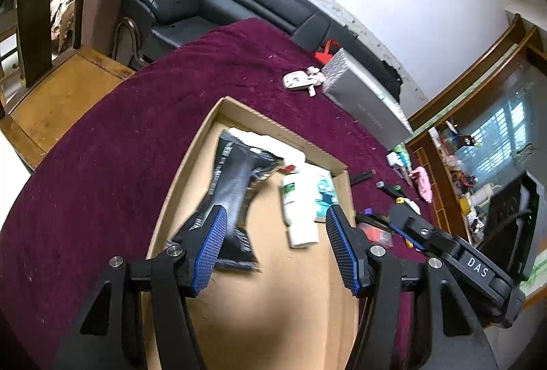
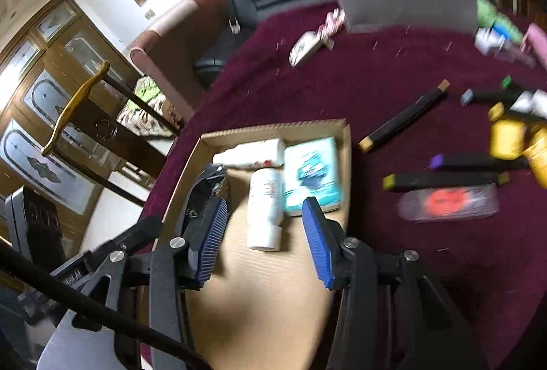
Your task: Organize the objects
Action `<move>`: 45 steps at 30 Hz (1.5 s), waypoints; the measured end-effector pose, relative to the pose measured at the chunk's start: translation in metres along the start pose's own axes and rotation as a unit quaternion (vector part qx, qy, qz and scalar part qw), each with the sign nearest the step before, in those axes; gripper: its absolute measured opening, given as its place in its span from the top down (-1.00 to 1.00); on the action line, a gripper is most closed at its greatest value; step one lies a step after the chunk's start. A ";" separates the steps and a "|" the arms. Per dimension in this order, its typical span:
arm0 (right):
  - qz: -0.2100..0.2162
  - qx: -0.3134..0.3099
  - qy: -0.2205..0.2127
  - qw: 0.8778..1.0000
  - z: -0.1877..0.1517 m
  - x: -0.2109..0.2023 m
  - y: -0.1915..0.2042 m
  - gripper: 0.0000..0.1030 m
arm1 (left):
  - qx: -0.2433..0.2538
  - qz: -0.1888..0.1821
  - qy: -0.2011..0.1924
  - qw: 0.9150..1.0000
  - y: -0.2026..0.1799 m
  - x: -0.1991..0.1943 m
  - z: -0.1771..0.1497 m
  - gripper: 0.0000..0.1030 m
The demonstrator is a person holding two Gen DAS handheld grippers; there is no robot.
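Note:
A shallow cardboard box (image 1: pixel 273 123) (image 2: pixel 273 127) lies on the maroon cloth. Inside it are a black packet (image 1: pixel 232 188) (image 2: pixel 205 188), a white bottle (image 1: pixel 299 219) (image 2: pixel 265 233) on its side, a teal-and-white carton (image 2: pixel 312 171) and a white tube (image 2: pixel 249 153) along the far wall. My left gripper (image 1: pixel 276 212) hangs open over the box; the blurred black packet sits just beyond its left finger, and no pad presses on it. My right gripper (image 2: pixel 265 202) is open above the bottle, holding nothing. Its body (image 1: pixel 444 243) shows at the right in the left wrist view.
A long grey box (image 1: pixel 362 96) (image 2: pixel 407 0) lies at the far side. Right of the cardboard box are several black markers (image 2: pixel 403 120), yellow bottles (image 2: pixel 509 137) and a clear pack with something red (image 2: pixel 448 200). A dark sofa (image 1: pixel 239 0) and a wooden chair (image 1: pixel 68 89) stand beyond the table.

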State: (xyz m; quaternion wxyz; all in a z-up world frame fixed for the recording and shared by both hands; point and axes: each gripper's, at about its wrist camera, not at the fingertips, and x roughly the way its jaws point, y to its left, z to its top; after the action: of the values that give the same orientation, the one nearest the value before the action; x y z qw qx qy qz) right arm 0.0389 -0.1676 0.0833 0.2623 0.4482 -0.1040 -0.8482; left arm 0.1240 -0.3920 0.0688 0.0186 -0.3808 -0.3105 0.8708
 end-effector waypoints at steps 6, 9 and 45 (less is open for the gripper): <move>-0.067 -0.036 -0.102 0.992 -0.011 -0.074 -0.021 -0.44 | 0.046 -0.027 -0.014 0.998 -0.041 -0.009 -0.015 -0.10; -0.106 -0.013 -0.140 0.984 -0.015 -0.101 -0.049 -0.61 | 0.068 -0.035 -0.002 0.997 -0.066 -0.002 -0.024 -0.10; -0.105 0.204 -0.181 0.956 -0.047 -0.126 -0.270 -0.60 | 0.194 -0.029 0.266 0.944 -0.206 0.211 -0.062 -0.12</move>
State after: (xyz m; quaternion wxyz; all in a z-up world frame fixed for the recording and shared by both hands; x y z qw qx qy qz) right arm 0.0399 0.1294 0.0341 0.0519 0.3398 -0.2731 -0.8985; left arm -0.0260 -0.1360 0.0132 0.1995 -0.5783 -0.1301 0.7803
